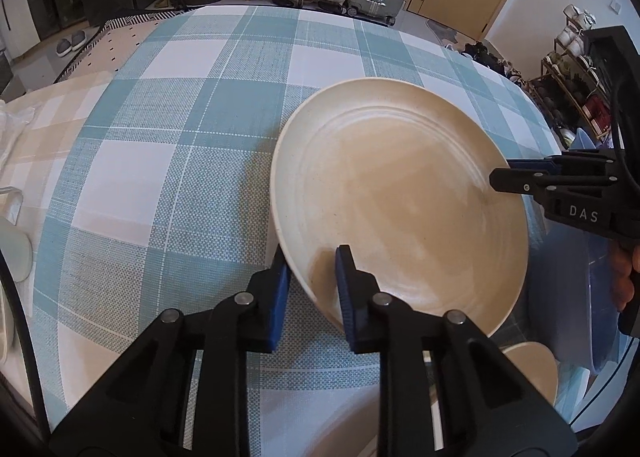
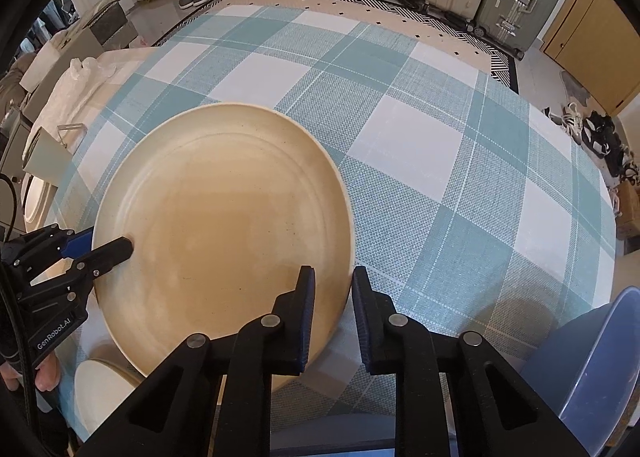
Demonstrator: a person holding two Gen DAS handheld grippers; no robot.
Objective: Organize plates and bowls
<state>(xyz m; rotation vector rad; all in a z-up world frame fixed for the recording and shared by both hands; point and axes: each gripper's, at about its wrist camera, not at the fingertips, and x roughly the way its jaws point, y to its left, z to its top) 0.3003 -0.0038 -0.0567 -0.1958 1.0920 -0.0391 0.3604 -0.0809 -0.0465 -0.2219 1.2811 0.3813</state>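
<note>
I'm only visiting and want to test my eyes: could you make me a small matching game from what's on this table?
Things:
1. large plate
2. tablecloth
3. tub
4. left hand-held gripper

Descriptions:
A. blue, at the table's right edge
B. beige, gripped on two opposite sides
C. teal and white checks
D. black with blue pads, clamped on a rim

Pairs: 1-B, 2-C, 3-A, 4-D

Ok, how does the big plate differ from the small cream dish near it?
The big plate is much wider than the small dish. The left tool and right tool clamp the plate's rim; the dish is untouched, partly hidden behind the plate. Both are round and cream.
</note>
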